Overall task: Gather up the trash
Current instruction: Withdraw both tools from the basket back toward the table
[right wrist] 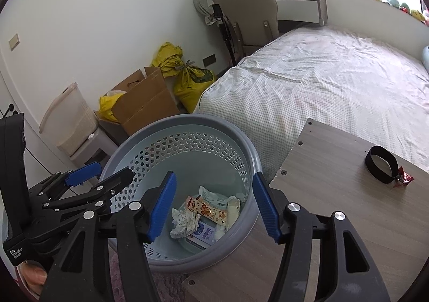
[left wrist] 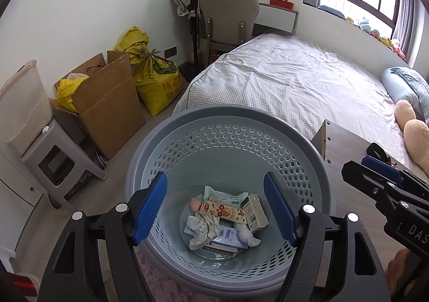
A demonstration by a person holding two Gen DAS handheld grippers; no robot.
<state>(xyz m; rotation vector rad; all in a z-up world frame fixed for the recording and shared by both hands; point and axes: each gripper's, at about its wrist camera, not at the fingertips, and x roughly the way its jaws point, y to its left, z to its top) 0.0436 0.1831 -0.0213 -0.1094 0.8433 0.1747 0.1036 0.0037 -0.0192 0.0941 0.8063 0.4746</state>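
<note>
Grey basket (left wrist: 228, 119): holds wrappers, tissue.
Jaws: both grippers spread, empty.
Next: fetch red wrapper (right wrist: 402, 180) off bench (right wrist: 335, 208).

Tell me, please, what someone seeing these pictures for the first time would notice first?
The eye lands on the grey perforated basket in front of both open grippers, its bottom littered with a snack wrapper, crumpled paper and a small carton. Next comes the wooden table to its right, where a red wrapper lies touching a black band. Behind them stretches the checked bed.
</note>
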